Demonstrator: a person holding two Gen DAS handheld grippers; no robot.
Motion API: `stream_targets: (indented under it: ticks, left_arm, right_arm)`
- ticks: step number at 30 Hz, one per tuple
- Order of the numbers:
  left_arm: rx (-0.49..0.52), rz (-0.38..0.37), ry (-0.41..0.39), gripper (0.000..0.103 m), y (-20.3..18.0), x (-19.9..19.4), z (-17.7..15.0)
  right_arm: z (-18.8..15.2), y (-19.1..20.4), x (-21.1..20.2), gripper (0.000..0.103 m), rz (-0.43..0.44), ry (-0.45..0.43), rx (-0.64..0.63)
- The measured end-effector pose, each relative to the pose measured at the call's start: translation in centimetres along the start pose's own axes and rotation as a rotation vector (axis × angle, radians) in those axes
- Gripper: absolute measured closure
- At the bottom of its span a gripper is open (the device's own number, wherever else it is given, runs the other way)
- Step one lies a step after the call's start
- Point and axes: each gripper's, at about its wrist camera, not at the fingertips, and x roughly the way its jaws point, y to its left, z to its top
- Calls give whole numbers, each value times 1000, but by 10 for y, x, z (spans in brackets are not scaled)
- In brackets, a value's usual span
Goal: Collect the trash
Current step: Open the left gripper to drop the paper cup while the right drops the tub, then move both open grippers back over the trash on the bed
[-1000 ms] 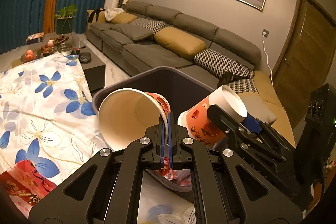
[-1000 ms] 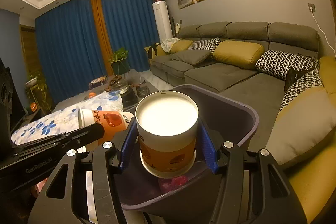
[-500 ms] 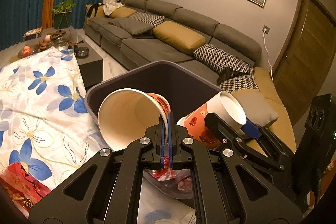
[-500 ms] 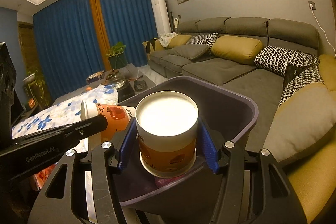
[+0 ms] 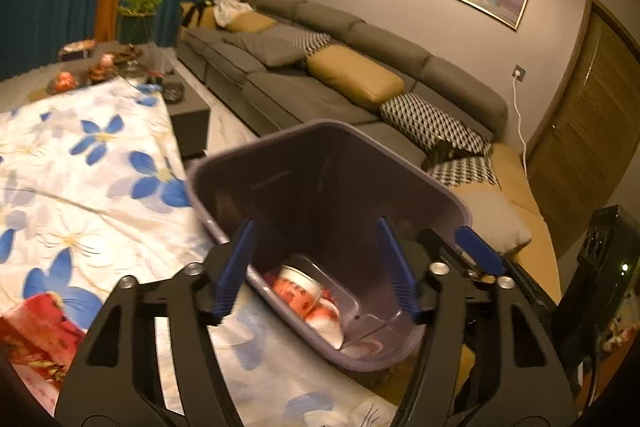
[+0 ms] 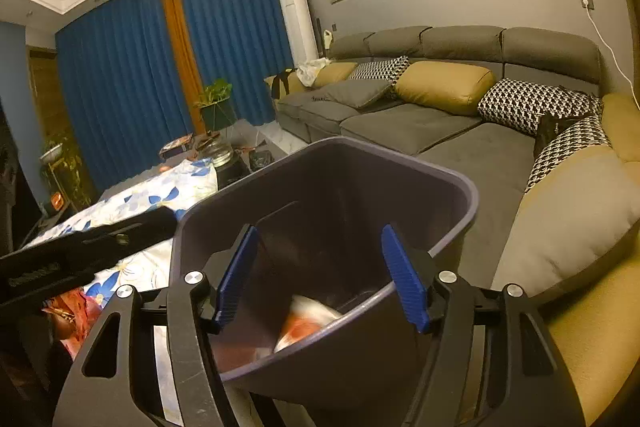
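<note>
**Left wrist and right wrist: both claws empty over the bin**

Left wrist view puts your left gripper (image 5: 316, 267) at the near edge of the purple bin (image 5: 240, 155), jaws spreading, nothing between the blue pads (image 5: 234, 267) but the bin's open mouth. Just ahead and below that claw, a paper cup (image 5: 298, 287) lies on its side at the bottom, printed in red and white. Your right gripper (image 6: 320, 275) hangs beside it over the same rim (image 6: 460, 179), jaws also widening and bare; below it a blurred orange-and-white cup (image 6: 308, 323) shows inside the bin. Left of both claws spreads the blue-flowered cloth (image 5: 80, 167). Beyond the bin runs the grey sofa (image 6: 420, 123) with mustard cushions.
</note>
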Motion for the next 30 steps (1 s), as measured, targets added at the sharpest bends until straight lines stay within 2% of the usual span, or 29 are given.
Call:
stream_targets:
  ticks: [2, 8, 12, 15, 21, 26, 30]
  left_arm:
    - [2, 34, -32, 27, 1, -14, -2]
    - [-5, 172, -110, 16, 10, -62, -16]
    - [-37, 245, -153, 14, 20, -104, -31]
    - [-42, 287, -178, 13, 28, -132, -42]
    - [-63, 416, -245, 13, 52, -205, -77]
    - [-82, 543, -264, 13, 79, -259, -111]
    - [-122, 612, -262, 13, 105, -301, -142]
  right_arm:
    - [0, 1, -9, 35, -4, -13, -1]
    - [-5, 11, -41, 26, -16, -60, -18]
    - [-12, 22, -61, 21, -8, -74, -37]
    - [-18, 34, -78, 20, 12, -85, -55]
    - [-33, 66, -103, 20, 53, -79, -90]
    - [-48, 100, -117, 20, 98, -68, -135]
    - [-62, 131, -128, 20, 140, -58, -179]
